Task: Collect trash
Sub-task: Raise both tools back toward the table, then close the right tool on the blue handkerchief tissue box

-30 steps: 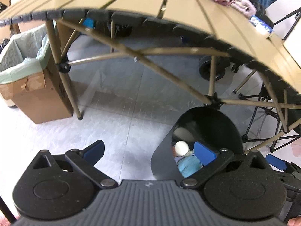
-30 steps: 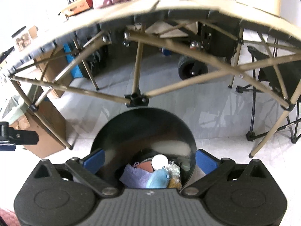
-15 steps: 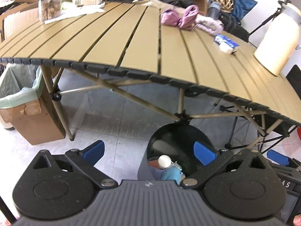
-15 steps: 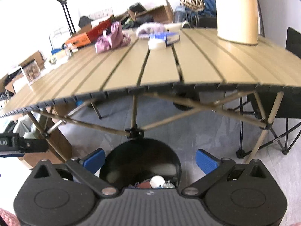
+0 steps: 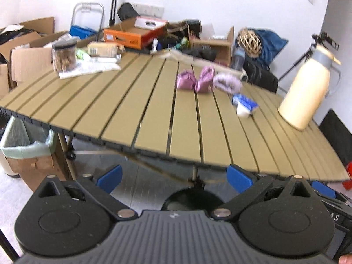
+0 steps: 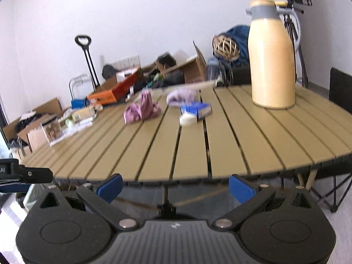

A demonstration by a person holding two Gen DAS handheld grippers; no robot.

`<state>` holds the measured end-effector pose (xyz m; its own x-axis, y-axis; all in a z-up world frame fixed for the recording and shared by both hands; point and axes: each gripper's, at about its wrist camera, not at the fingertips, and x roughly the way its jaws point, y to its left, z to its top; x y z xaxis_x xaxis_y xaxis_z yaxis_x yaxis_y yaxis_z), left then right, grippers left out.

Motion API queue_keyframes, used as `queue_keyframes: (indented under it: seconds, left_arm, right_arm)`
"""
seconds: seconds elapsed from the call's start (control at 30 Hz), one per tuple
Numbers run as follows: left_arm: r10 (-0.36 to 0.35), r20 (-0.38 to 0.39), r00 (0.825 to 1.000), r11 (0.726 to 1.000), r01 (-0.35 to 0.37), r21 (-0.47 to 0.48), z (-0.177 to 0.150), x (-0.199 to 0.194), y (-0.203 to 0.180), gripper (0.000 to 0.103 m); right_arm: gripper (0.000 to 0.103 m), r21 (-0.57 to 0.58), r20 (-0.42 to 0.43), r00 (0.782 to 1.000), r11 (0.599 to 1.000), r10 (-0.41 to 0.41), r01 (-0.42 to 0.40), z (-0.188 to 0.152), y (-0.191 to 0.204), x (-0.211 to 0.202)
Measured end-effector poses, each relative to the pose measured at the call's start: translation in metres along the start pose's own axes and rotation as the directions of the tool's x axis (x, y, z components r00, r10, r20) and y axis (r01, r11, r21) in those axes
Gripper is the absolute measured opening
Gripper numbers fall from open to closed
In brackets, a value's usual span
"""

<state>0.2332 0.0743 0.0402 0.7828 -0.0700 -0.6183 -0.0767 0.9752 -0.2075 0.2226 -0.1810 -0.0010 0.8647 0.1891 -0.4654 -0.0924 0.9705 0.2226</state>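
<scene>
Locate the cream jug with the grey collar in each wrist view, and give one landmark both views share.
Left wrist: the cream jug stands at the far right of the slatted table, leaning in the fisheye.
Right wrist: the same jug stands upright, upper right, on the table's far side.
Shared landmark: the blue and white box to the jug's left.

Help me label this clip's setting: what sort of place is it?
Probably a cluttered storage or work room: a folding slat table, open cardboard boxes along the wall, and a lined bin.
</scene>
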Motion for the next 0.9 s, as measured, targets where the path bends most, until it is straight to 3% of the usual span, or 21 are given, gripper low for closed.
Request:
queue_keyframes:
  seconds: [0.3,0.57,0.77,0.9]
  left_arm:
    - [0.019,0.046,0.999,0.999,-0.017,-0.04,0.03,0.013,-0.009,0.103]
    - [0.032,0.051,0.998,0.999,-0.031,-0.02,0.067,0.048,-0.024,0.103]
    - [0.047,0.068,0.997,0.998,-0.049,0.026,0.106,0.09,-0.037,0.103]
    - [0.062,0.063,0.996,0.995,-0.066,0.069,0.127,0.124,-0.042,0.103]
  right_arm:
    - [0.103,-0.008,0.08,0.997,1.0,-0.005,0.006,0.033,-0.006,0.016]
    - [0.103,-0.066,0.107,0.994,0.997,-0.025,0.032,0.088,-0.02,0.066]
    - [0.103,-0.15,0.017,0.999,0.988,-0.043,0.045,0.134,-0.028,0.145]
    - [0.103,-0.207,-0.085,0.995,0.978,-0.053,0.035,0.153,-0.032,0.21]
